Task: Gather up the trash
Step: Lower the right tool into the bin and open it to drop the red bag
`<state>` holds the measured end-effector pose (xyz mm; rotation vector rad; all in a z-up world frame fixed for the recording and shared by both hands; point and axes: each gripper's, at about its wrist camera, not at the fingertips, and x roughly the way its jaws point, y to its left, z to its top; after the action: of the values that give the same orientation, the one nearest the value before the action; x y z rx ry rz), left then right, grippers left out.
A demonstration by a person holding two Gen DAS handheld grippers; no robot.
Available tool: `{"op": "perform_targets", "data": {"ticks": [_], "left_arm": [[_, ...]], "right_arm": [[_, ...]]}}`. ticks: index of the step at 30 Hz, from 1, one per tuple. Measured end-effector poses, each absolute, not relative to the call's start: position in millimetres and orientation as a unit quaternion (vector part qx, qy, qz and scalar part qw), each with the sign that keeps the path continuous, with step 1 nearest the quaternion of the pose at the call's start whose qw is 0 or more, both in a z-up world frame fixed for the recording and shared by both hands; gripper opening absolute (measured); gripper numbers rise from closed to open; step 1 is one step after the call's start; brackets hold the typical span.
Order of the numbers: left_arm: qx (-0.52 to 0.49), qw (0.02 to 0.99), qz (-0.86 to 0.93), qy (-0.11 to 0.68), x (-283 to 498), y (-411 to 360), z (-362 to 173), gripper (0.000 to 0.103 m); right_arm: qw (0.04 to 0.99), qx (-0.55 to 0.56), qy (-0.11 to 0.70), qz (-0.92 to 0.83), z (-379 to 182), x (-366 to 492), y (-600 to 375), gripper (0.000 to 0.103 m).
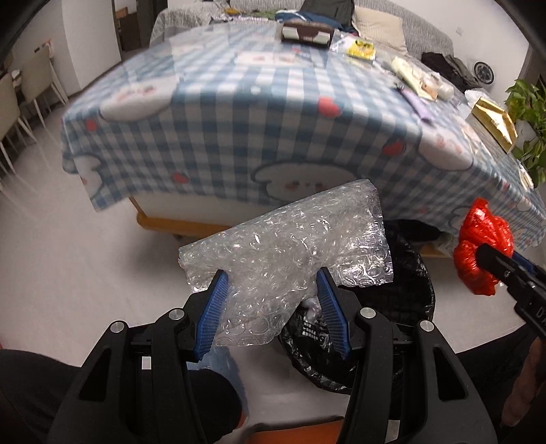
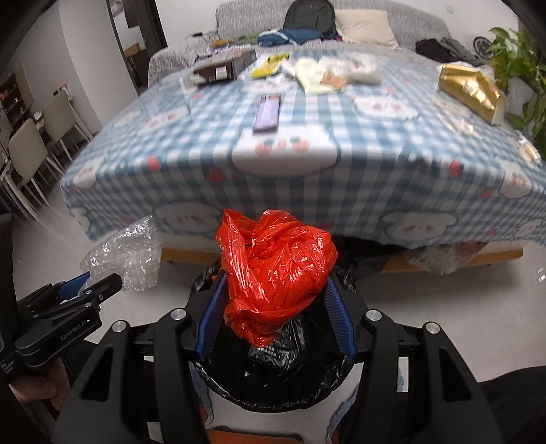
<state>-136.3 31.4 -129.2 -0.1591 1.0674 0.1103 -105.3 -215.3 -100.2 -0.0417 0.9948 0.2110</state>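
Observation:
My left gripper [image 1: 273, 283] is shut on a crumpled sheet of clear bubble wrap [image 1: 290, 246], held just left of and above a black-lined trash bin [image 1: 409, 293] on the floor. My right gripper [image 2: 276, 283] is shut on a bunched red plastic bag [image 2: 273, 269], which hangs right over the mouth of the bin [image 2: 273, 372]. In the left wrist view the red bag [image 1: 477, 249] shows at the right, gripped by the right gripper [image 1: 491, 259]. In the right wrist view the bubble wrap [image 2: 126, 252] and the left gripper [image 2: 99, 280] show at the left.
Behind the bin stands a low table with a blue checked cloth [image 2: 307, 164]. On it lie a gold packet [image 2: 471, 92], a purple item [image 2: 268, 112], a yellow packet [image 2: 269, 65], pale wrappers [image 2: 327, 77] and a brown box [image 1: 307, 34]. A sofa [image 2: 375, 20] is behind, chairs [image 2: 30, 153] left, a plant [image 2: 522, 68] right.

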Motion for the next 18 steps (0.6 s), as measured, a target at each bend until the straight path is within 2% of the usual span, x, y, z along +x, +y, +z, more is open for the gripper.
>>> {"op": "perform_targets", "data": {"ticks": [18], "left_arm": [[-0.073, 0.837, 0.064, 0.539, -112, 36, -202, 0.053]], "right_arm": [[0.833, -0.05, 0.544, 0.088, -196, -78, -207, 0.054]]}}
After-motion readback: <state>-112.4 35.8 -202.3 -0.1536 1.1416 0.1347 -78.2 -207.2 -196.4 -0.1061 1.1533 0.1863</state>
